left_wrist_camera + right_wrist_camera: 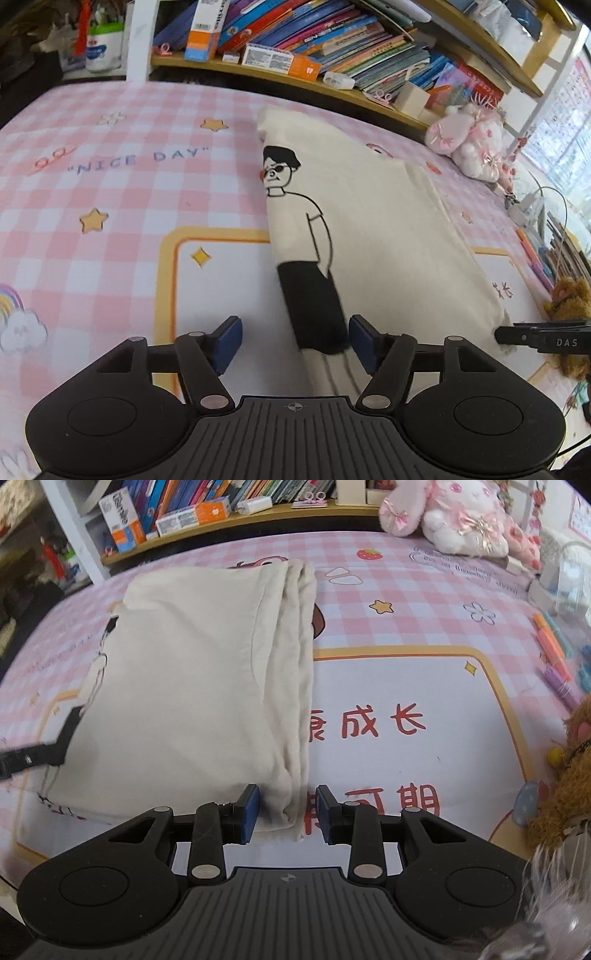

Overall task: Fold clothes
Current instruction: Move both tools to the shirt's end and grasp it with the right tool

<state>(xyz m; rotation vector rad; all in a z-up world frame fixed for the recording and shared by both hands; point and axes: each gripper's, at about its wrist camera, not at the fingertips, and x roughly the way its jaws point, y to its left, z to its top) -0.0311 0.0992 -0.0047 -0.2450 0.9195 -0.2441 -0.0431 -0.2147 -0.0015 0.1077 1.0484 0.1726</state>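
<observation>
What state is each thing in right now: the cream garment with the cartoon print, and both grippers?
Cream cotton garment with black cartoon-figure print: folded into a long strip, lying flat on the pink checked bed sheet.
Left gripper: open, pads astride the garment's near printed edge, not pressing it.
Right gripper: narrowly open, pads either side of the garment's near layered corner; no clear pinch.

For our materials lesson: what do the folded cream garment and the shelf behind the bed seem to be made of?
Cream garment: likely soft matte cotton knit; it drapes in limp folds at its edge. Shelf: seemingly light wood or wood-look board, smooth and tan; grain too blurred to confirm.
</observation>
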